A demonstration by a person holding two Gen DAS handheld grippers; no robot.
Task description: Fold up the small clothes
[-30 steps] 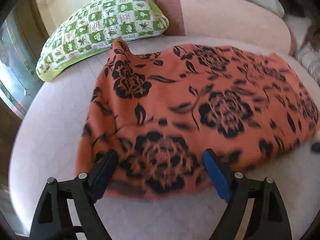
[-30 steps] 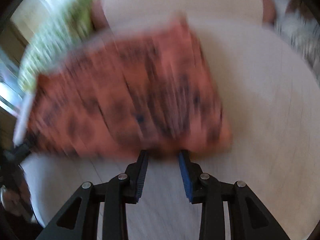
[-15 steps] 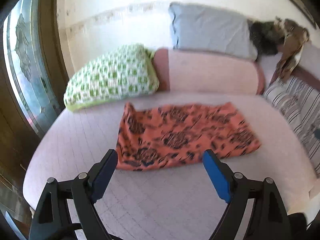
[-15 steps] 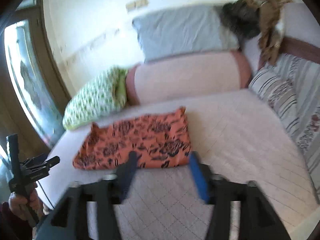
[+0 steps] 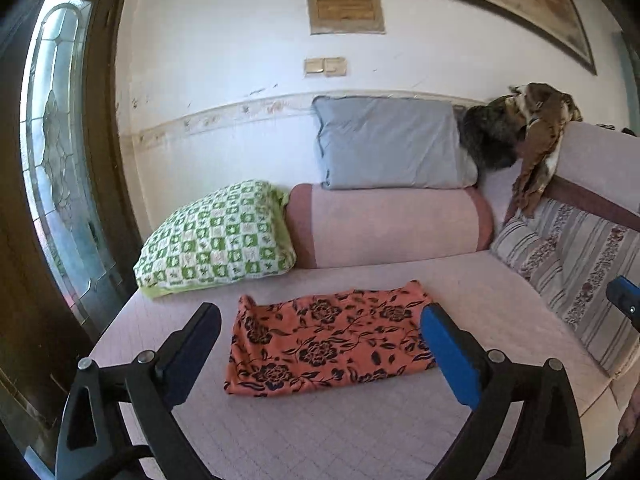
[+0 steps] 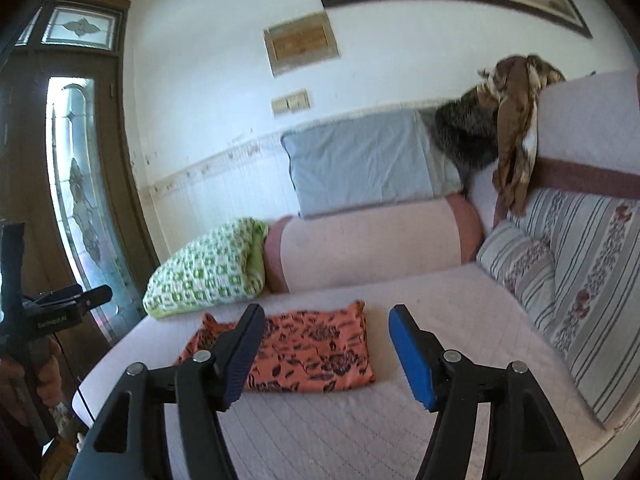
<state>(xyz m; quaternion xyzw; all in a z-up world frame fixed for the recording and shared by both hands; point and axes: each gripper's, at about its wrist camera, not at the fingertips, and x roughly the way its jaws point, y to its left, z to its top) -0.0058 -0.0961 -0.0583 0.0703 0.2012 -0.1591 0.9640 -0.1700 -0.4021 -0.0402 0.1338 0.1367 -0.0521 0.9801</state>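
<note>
An orange cloth with black flowers [image 5: 328, 344] [image 6: 312, 352] lies folded flat on the pink seat [image 5: 360, 432] [image 6: 440, 320]. My left gripper [image 5: 320, 316] hangs above and in front of it, jaws opening wide, with nothing between its fingers. My right gripper [image 6: 326, 316] is also raised and back from the cloth, its jaws opening and empty. One blue pad of the right gripper [image 5: 624, 304] shows at the right edge of the left wrist view. In the right wrist view, a hand [image 6: 44, 368] holds the left gripper [image 6: 60, 304] at the far left.
A green checked pillow [image 5: 216, 240] and a pink bolster [image 5: 388, 224] stand behind the cloth, a grey pillow [image 5: 388, 144] on top. Striped cushions [image 5: 576, 264] line the right side. A brown garment [image 5: 536, 160] hangs over the backrest. A glass door [image 5: 52, 160] is on the left.
Both grippers have pulled back and up from the cloth, which stays folded on the seat. The right jaws have spread much wider and the left ones slightly.
</note>
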